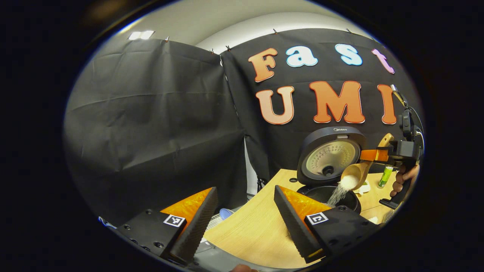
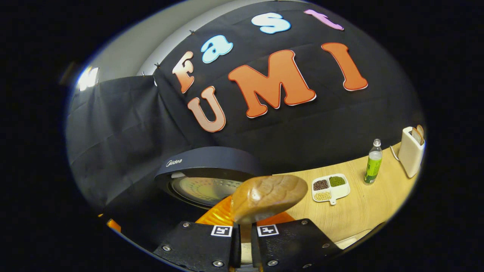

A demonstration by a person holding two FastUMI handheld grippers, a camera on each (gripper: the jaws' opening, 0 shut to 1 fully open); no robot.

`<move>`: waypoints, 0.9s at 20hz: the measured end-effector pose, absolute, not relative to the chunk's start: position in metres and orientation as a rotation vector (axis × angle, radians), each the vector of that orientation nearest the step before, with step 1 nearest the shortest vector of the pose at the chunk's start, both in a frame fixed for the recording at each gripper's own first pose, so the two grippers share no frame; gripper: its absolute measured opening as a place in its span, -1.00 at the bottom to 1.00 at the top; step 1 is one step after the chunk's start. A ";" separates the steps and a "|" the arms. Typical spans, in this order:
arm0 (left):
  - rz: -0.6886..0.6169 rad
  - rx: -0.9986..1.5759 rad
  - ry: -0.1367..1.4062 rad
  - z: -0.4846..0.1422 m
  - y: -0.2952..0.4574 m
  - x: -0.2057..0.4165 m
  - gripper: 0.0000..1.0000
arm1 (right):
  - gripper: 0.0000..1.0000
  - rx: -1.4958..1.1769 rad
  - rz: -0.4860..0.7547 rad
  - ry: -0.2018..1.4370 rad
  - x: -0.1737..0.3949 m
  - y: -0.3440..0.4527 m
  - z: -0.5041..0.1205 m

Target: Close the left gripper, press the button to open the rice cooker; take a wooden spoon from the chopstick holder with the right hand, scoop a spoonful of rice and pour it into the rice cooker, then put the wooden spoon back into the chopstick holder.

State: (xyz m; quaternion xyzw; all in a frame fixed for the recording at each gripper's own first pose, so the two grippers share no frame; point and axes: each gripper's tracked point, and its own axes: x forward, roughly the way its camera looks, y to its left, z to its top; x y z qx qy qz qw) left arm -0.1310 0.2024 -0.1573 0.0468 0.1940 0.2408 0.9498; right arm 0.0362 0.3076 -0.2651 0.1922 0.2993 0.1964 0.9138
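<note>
Above the open rice cooker, the right gripper is clamping the handle of a wooden spoon, its two fingers pressed close together on either side of the handle. In the right gripper view, the rounded back of the spoon's bowl is sitting just ahead of the fingers, in front of the cooker's raised lid. In the left gripper view, that same gripper is appearing at the far right, beside the cooker, with a person's hand wrapped around its grip. The spoon is tilting mouth-down beside the lid, and white rice is streaming from it into the dark inner pot below.

The left gripper is hanging released, its fingers spread wide with nothing between them, near the cooker over the pale wooden table.

Beyond the cooker, in the right gripper view, a white divided dish is lying on the table, holding dark, green and pale beans in separate compartments. Further from the cooker, a green-labelled bottle is standing upright. Furthest from the cooker, a white holder is standing at the table's edge with wooden utensils sticking out of its top.
</note>
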 end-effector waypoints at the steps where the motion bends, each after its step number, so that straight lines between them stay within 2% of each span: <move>1: 0.491 0.092 0.397 -0.158 0.202 -0.131 1.00 | -0.80 0.373 0.413 0.601 0.036 0.309 -0.263; 12: 0.513 0.073 0.426 -0.168 0.217 -0.142 1.00 | -0.80 0.009 0.565 0.427 0.019 0.349 -0.250; 18: 0.507 0.085 0.426 -0.169 0.218 -0.139 1.00 | -0.79 -0.104 0.651 0.322 0.005 0.368 -0.237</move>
